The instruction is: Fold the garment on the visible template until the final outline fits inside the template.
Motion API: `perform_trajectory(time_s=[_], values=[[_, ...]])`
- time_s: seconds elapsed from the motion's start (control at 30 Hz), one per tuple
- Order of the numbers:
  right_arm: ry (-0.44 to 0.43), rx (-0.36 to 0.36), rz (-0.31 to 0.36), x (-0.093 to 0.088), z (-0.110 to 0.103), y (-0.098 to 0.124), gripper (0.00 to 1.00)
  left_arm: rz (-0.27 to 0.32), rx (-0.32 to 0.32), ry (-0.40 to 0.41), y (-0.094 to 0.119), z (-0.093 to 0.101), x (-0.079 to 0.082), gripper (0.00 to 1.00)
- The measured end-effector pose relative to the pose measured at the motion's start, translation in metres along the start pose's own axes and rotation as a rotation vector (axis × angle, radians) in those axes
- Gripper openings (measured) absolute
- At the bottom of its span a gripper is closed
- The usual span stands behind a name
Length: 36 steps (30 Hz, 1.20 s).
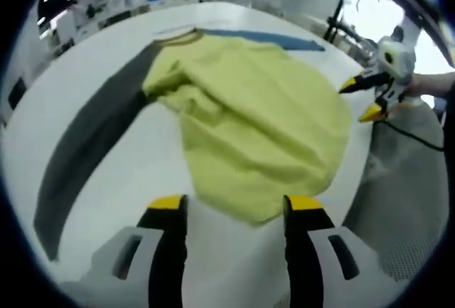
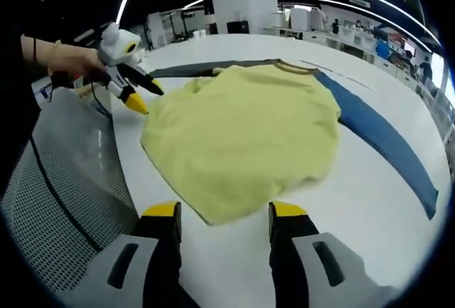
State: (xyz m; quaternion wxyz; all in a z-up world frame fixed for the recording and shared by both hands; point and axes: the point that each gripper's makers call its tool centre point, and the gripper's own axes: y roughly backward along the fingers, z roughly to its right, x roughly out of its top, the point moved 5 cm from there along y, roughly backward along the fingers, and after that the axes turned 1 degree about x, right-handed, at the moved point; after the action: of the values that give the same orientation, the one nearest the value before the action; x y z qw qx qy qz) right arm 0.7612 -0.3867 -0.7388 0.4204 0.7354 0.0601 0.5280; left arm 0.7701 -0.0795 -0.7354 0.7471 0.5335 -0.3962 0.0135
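Nearest to us in the left gripper view, our left tongs (image 1: 235, 206) stand apart with nothing between them, their yellow tips just at the near hem of the yellow T-shirt (image 1: 249, 119). We see the shirt lying crumpled in the middle of the white counter (image 1: 106, 180), over the corner of a template made of a dark grey strip (image 1: 85, 151) and a blue strip (image 1: 270, 39). Its ribbed collar (image 1: 181, 36) lies toward the far edge of the counter. In the right gripper view, our right tongs (image 2: 226, 210) are likewise apart and empty at the shirt's near edge. The left tongs appear there too, just beside the shirt's far corner, held by a hand (image 2: 71, 59).
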Motion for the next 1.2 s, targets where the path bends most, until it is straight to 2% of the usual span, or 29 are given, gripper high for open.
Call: perform_trajectory(time_s=[0.2,0.57,0.73,0.8,0.87,1.2], values=[[0.009,-0.017,-0.006,-0.002,0.004,-0.004,0.46,0.028,0.014,-0.008,-0.004,0.004,0.002,0.38],[0.058,-0.020,-0.018,-0.001,0.007,-0.006,0.27,0.032,0.013,-0.010,-0.005,0.004,0.004,0.31],[0.086,-0.010,0.003,-0.001,0.002,-0.005,0.09,0.046,0.001,0.011,-0.005,0.008,0.002,0.20],[0.092,-0.009,0.010,0.000,0.001,-0.005,0.05,0.058,-0.021,0.040,-0.005,0.014,0.001,0.08],[0.093,-0.007,0.011,0.000,0.001,-0.005,0.04,0.084,-0.038,0.070,-0.005,0.019,0.002,0.04],[0.112,-0.001,0.017,0.004,-0.001,0.002,0.03,0.075,-0.024,0.073,0.002,0.018,-0.002,0.03]])
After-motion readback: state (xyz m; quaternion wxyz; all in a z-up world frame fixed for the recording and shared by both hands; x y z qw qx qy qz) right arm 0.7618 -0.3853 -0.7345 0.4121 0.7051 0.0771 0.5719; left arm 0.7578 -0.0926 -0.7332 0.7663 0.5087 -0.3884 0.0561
